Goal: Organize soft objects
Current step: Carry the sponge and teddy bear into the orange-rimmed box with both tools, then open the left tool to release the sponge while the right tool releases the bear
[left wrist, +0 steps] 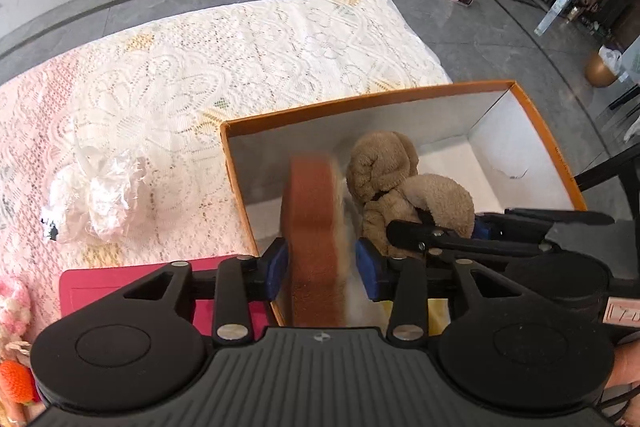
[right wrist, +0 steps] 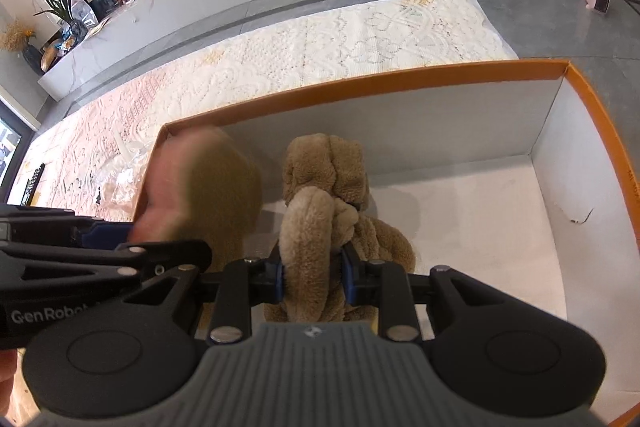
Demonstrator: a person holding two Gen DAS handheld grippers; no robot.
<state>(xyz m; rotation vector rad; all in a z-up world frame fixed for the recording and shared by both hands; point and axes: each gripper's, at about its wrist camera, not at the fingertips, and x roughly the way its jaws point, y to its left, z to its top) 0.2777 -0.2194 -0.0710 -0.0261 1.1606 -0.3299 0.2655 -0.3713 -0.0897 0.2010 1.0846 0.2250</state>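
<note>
- I take the orange-rimmed box (left wrist: 532, 115) as my landmark; it sits on a lace-covered table (left wrist: 240, 59), and both of my grippers reach in over its near edge.
- My left gripper (left wrist: 322, 269) has a flat brown plush piece (left wrist: 312, 223) standing on edge between its blue pads (left wrist: 276, 269). The jaws stand part open, and I can see a gap beside the pad on the right. The piece is blurred, so I cannot tell whether the left pad touches it.
- That plush piece is inside the box, against its left wall.
- My right gripper (right wrist: 314, 281) is clamped narrow on a limb of the tan plush toy (right wrist: 328, 183), with the pads pressing into the fur on both sides.
- The tan toy lies on the white floor of the box, just right of the flat piece and close to the near edge. The right half of the box floor is bare.
- Outside the box, to its left on the lace, lies a crumpled clear plastic bag (left wrist: 100, 195).
- Just beside the box's near-left corner lies a flat red item (left wrist: 96, 287).
</note>
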